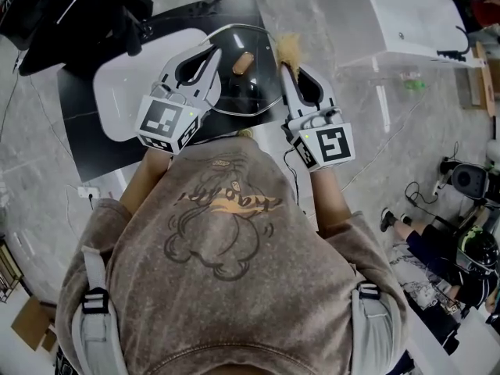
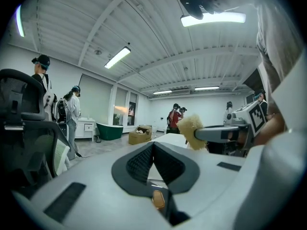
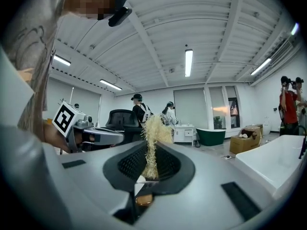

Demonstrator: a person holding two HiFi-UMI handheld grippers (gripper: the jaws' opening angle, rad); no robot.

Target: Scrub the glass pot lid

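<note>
Lid [image 1: 242, 84] gripped, scrubber [image 1: 287, 49] beside its rim
Left fingers [image 1: 212, 69] closed tight on lid edge; right fingers [image 1: 288, 84] clamped on scrubber.

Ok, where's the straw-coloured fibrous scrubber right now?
In the head view the straw-coloured fibrous scrubber is pinched in the right tongs, up right of centre, beside the right rim of the round glass pot lid.

Ceiling tubes [image 3: 186, 63] glare — fisheye edges bend (corners dark).
</note>
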